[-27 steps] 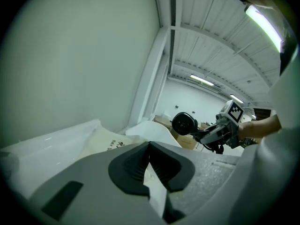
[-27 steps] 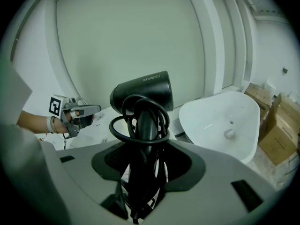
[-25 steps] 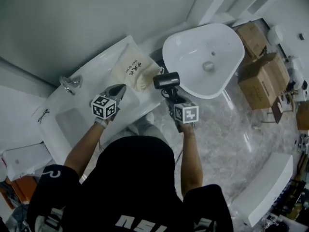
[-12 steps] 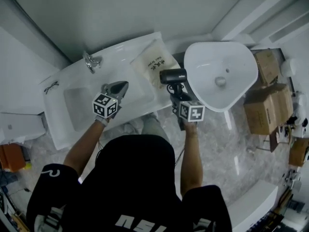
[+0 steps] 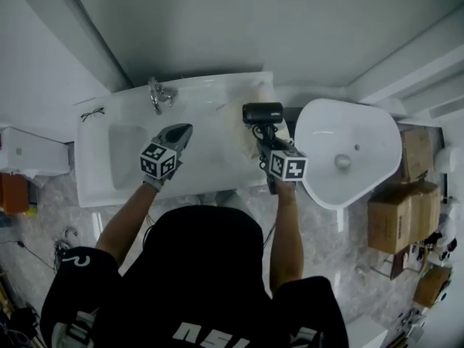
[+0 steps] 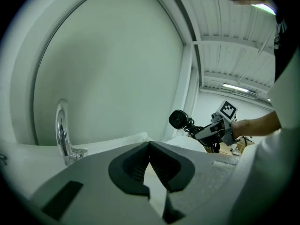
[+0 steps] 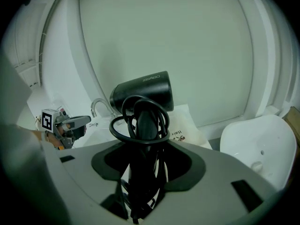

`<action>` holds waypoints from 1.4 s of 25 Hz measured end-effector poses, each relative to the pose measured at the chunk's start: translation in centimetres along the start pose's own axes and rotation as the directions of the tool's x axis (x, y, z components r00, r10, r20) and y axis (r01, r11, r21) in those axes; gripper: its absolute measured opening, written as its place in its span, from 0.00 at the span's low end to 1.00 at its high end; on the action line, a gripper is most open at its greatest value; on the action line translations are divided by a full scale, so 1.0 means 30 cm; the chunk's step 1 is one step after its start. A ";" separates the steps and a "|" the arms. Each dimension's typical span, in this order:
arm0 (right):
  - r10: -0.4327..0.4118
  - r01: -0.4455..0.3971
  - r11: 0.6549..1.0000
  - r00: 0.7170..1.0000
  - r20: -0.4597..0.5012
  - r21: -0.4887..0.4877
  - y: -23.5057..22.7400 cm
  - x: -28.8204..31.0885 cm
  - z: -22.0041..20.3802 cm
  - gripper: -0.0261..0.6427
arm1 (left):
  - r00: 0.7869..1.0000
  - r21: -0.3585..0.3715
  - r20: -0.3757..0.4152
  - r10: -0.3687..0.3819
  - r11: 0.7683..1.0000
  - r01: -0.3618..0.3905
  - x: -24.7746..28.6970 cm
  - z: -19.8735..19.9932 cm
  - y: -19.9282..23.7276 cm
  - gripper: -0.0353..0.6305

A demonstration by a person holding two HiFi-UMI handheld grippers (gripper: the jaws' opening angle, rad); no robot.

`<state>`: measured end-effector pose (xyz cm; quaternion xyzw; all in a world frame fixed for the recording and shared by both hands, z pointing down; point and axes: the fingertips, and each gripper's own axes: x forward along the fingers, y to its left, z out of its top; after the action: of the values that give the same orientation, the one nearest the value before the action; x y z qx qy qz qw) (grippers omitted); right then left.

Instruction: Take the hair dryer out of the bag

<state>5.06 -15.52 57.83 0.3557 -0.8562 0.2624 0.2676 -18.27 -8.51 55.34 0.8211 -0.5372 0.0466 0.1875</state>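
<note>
Over the last second my head has swung and both hands have carried sideways, so the tabletop [image 5: 210,101] now runs straight across the head view instead of slanting. The grips themselves have not changed. My right tongs [image 5: 265,142] stay clamped on the handle of the dryer [image 7: 144,93], with the cord [image 7: 138,122] looped round that handle. My left tongs [image 5: 181,132] stay together with nothing in them, out over the tabletop between the faucet [image 5: 161,93] and the dryer. The dryer used to hang at the tabletop's right end, beside the bag [image 7: 188,126]; it now seems to sit above the bag, held up clear of it — barrel level, handle down into my tongs. The bag lies flat and slack on the tabletop, and my left tongs have drifted off it. For the task I read this as the main work done: the dryer is out and free. All I see left is finding a bare spot to set it down, without the cord loops snagging.
</note>
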 end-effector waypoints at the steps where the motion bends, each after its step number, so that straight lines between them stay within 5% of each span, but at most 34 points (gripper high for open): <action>1: 0.010 -0.010 1.000 1.000 -0.007 -0.004 -0.008 0.020 0.016 0.34 | 1.000 -0.004 0.003 0.015 1.000 -0.015 0.011 0.008 0.010 0.05; 16: 0.078 -0.091 0.991 0.989 -0.129 -0.096 -0.175 0.290 0.105 0.34 | 0.987 -0.061 0.000 0.161 0.985 -0.160 0.174 0.047 0.057 0.05; 35: 0.078 -0.107 0.992 0.942 -0.327 -0.070 -0.330 0.575 -0.148 0.34 | 0.963 -0.098 -0.072 0.259 0.959 -0.266 0.274 -0.003 0.109 0.05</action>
<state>3.28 -26.78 74.71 0.2553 -0.8270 0.2922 0.4069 -17.77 -16.75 58.56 0.7296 -0.6374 0.0661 0.2391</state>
